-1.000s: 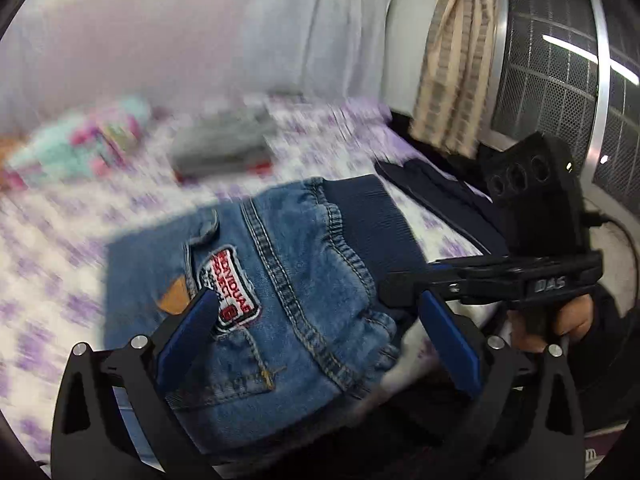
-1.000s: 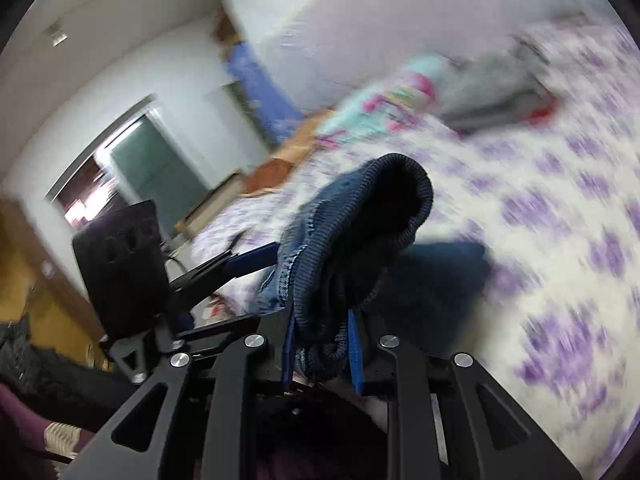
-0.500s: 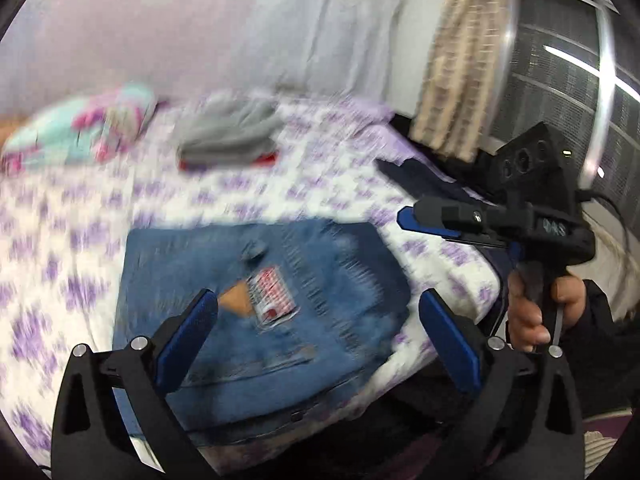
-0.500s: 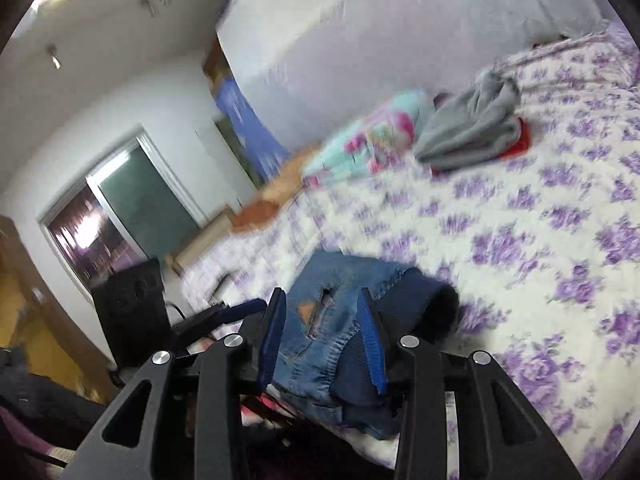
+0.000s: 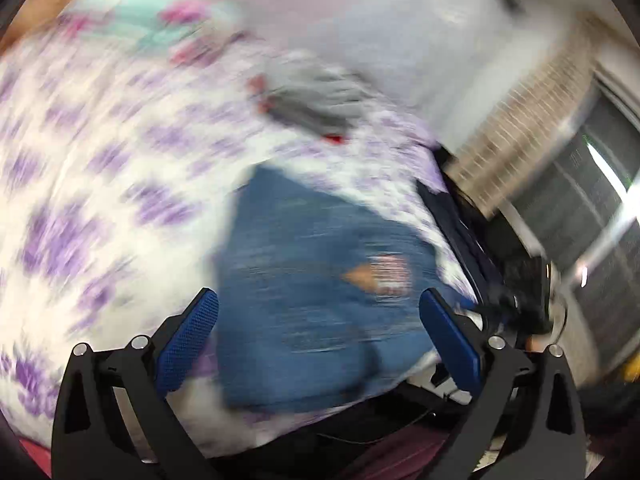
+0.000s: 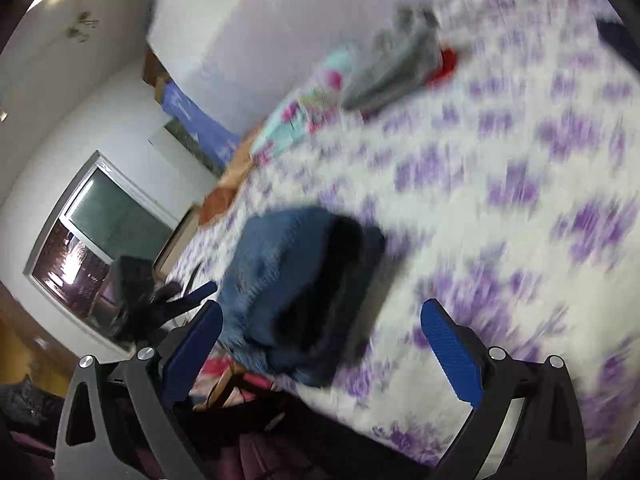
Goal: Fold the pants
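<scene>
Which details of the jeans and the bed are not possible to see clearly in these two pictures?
- Jeans, left wrist view: motion blur makes the patch text unreadable.
- Jeans' near edge, right wrist view: hidden behind the right tongs.
- Grey pile: too blurred to identify.

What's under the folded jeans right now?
The jeans lie on the purple-flowered bedsheet, near its front edge. Sheet shows all around them; whatever is directly beneath is covered.
</scene>
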